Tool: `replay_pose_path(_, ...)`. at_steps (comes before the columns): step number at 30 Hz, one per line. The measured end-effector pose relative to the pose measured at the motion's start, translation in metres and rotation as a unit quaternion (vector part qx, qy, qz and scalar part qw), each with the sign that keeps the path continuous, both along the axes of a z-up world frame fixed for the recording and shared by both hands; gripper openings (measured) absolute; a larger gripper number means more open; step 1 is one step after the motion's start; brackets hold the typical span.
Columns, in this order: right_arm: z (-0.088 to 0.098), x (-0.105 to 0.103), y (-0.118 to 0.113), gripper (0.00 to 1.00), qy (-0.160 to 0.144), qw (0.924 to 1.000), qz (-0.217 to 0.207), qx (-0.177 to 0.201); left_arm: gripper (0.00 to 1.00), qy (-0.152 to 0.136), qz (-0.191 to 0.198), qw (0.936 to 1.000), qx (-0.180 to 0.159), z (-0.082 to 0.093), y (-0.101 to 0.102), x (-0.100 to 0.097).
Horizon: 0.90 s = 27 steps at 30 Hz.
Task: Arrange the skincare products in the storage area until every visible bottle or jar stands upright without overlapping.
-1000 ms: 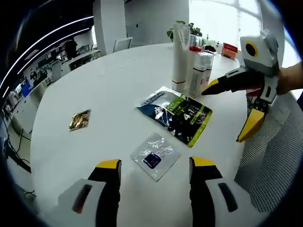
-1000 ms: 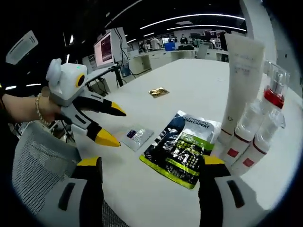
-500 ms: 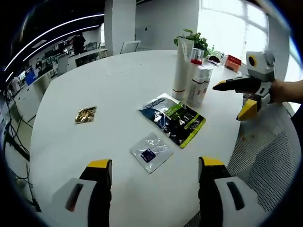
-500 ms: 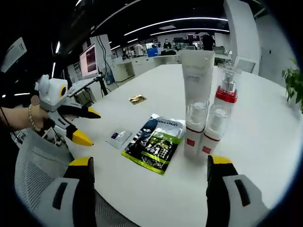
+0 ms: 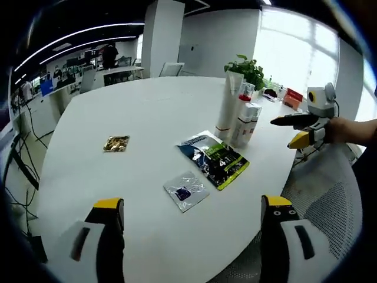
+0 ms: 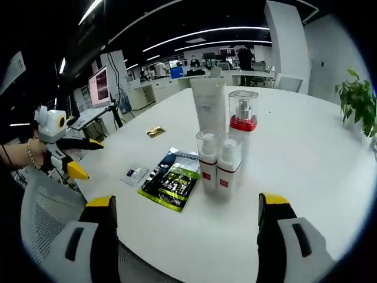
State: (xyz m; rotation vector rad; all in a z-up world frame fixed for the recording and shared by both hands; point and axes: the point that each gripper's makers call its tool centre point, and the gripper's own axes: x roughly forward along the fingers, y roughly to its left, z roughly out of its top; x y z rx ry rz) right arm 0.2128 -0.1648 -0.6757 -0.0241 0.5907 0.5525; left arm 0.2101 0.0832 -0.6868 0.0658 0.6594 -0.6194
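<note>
Bottles stand straight ahead of my right hand-held gripper (image 6: 185, 236), whose jaws are spread wide with nothing between them: a tall white squeeze tube (image 6: 209, 109) set on its cap, a clear pump bottle with a red collar (image 6: 242, 118) just beside it, and two small frosted bottles with red labels (image 6: 215, 164) in front of those, nearest to me. All four are upright with their long axes vertical, packed close together; I cannot tell whether they touch. They sit on the white round tabletop (image 6: 306, 153), centred between my jaws but well ahead of them. To the left of the cluster, lying flat, is the black-and-green foil sachet (image 6: 171, 179), and further left the small silver sample packet (image 6: 135, 174); a little gold packet (image 6: 155, 131) lies beyond them. My left hand-held gripper (image 5: 194, 236) is also wide and empty, hanging off the tabletop's edge; from it the flat packets lie ahead and between the jaws, while the bottle cluster (image 5: 235, 115) is ahead and off to the right, well apart. So the right one is plainly the nearer to the bottles and faces them squarely. I judge the upright bottles need little; any nudge to separate them falls to the right side, approaching level from the front.
</note>
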Motion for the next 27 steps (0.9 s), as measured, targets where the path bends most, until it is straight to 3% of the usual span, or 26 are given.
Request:
replay_pose_path(13,0.0081,0.0032,-0.006,0.99,-0.017,0.9998,-0.012,0.004,0.95,-0.003,0.014,0.9999,0.005,0.0036,0.0076,-0.0054)
replay_pose_path(27,0.0047,0.0028,-0.0063,0.99,-0.012,0.9999,-0.012,0.0,0.96,0.003,0.01,0.9999,0.011,0.0005,0.0048,-0.0049)
